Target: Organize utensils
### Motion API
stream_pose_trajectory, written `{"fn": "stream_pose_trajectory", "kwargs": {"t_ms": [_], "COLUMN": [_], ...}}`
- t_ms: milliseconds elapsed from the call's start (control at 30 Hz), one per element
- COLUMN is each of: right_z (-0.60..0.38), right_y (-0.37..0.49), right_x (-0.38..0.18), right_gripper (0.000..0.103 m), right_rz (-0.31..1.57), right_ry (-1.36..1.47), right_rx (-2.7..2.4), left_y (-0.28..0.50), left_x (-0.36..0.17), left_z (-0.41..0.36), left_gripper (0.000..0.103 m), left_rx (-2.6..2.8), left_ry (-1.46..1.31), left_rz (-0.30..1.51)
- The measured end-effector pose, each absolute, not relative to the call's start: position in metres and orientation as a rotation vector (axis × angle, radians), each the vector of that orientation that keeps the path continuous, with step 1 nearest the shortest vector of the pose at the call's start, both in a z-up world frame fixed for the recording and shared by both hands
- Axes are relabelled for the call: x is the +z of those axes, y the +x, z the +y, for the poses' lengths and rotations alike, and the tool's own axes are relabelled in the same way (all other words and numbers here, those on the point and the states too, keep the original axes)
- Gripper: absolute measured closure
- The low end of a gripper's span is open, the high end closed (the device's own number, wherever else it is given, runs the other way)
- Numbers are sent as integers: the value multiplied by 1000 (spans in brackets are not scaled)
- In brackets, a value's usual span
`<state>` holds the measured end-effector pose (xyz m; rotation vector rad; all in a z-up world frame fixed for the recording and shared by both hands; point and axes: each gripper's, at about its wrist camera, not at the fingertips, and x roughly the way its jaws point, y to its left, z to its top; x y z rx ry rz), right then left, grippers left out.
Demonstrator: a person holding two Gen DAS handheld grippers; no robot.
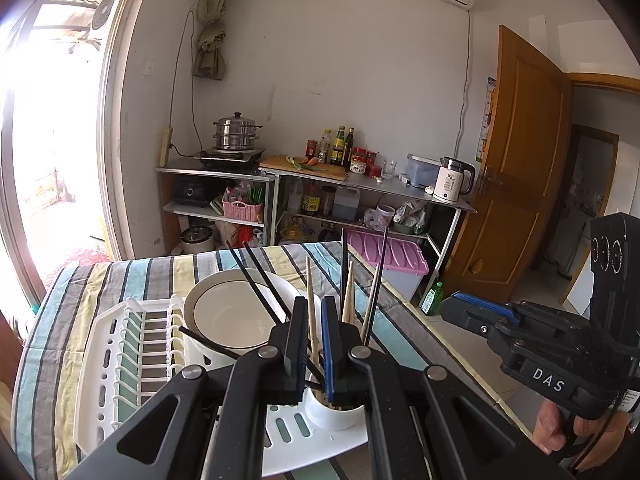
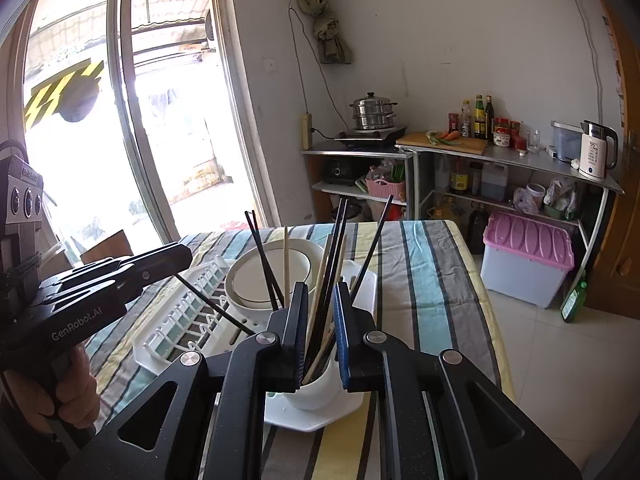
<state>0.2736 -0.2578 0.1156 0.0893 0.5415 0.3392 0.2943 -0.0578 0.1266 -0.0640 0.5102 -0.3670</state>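
Left gripper: jaws nearly closed, a pale chopstick standing in the narrow gap; whether the pads clamp it cannot be told. Right gripper: jaws slightly apart, several chopsticks in the gap, no pad visibly pressing. All sticks stand in the white holder cup, at the near corner of the white drying rack, presumably to keep them upright. Plate sits behind, on the striped table.

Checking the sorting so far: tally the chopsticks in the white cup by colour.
Black chopsticks: 6
Light wooden chopsticks: 3
Total: 9, all standing in the white cup
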Motion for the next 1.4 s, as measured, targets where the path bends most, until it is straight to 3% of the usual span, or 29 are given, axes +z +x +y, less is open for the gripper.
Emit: {"fn": "stream_pose_trajectory", "kwargs": {"t_ms": [267,733,1400], "right_z": [-254,-244,-227], "right_y": [221,133,85], "right_x": [104,72,54], "right_gripper": [81,81,81], "right_rz": [515,517,512], "right_ry": [70,47,5], "right_rx": [349,330,305], "left_y": [235,138,89], "left_x": [107,61,31], "left_z": [-51,-38,-31], "left_gripper": [94,93,93], "left_rx": [-335,-294,-220], "left_ry": [-41,-45,-44], "left_rz": [513,560,585]}}
